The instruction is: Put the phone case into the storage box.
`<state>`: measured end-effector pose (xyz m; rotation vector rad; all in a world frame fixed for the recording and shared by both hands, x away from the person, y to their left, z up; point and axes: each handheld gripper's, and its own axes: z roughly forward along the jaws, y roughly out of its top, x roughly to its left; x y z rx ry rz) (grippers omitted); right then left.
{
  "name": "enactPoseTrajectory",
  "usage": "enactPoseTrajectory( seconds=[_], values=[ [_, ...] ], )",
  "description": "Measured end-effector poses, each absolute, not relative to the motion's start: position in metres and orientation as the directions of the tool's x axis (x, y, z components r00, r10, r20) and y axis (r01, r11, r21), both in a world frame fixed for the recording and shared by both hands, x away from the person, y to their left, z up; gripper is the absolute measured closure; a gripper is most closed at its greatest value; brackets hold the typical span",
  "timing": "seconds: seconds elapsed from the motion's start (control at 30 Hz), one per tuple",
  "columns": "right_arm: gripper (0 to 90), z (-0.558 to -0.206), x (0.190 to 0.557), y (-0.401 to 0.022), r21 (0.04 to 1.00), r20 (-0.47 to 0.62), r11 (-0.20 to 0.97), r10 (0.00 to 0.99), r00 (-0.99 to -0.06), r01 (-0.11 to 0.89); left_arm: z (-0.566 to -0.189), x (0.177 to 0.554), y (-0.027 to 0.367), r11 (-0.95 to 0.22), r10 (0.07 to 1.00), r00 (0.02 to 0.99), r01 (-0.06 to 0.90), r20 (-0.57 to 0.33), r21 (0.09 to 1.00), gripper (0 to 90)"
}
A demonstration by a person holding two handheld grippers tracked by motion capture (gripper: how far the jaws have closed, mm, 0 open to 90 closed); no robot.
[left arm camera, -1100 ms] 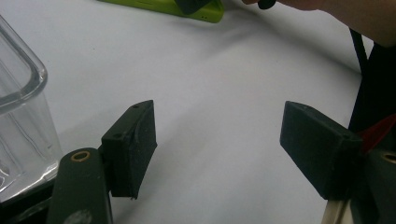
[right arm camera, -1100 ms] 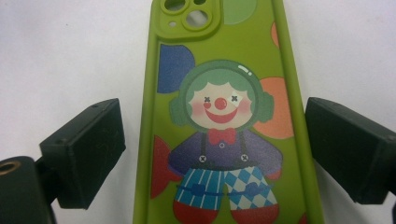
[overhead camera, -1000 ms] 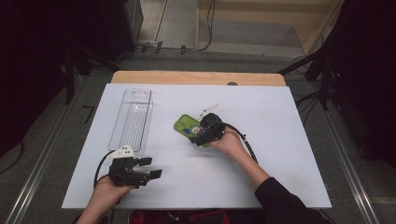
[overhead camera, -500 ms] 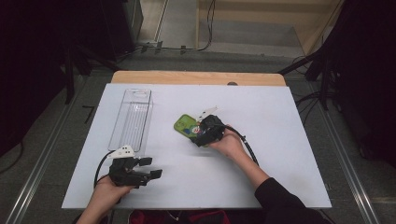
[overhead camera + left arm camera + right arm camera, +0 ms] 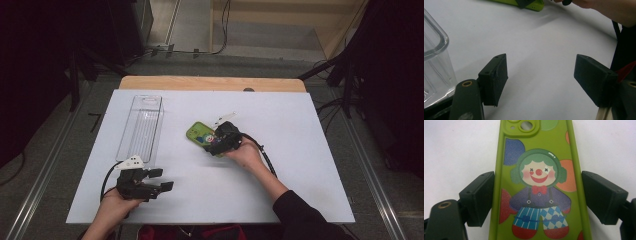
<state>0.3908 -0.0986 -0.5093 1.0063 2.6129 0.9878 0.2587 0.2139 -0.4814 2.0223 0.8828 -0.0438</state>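
Down at the near edge of the white table (image 5: 300, 195), the left gripper (image 5: 159, 180) rests in the person's left hand (image 5: 112, 210), jaws spread wide with bare tabletop between them and no hold on anything. Just past it stands the clear plastic bin (image 5: 141, 127), long and upright, its rounded corner close beside the left jaw in the left gripper view. Further in, at mid-table, the right hand (image 5: 246, 152) has the right gripper (image 5: 214, 145) down over the green phone case (image 5: 199, 133). The case (clown print facing up) lies flat on the table between the jaws, which have just been closing, the left pad at the case's edge and the right just off it.
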Motion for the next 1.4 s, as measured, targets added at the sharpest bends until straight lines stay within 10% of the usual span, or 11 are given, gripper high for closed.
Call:
enactPoseTrajectory(
  seconds=[1.4],
  values=[
    [14.6,-0.461,0.341,-0.152,0.732,0.206,0.378,0.672,-0.712,0.568,-0.472,0.257,0.197,-0.341,0.567,0.731,0.628,-0.380,0.700,22.4]
  ],
)
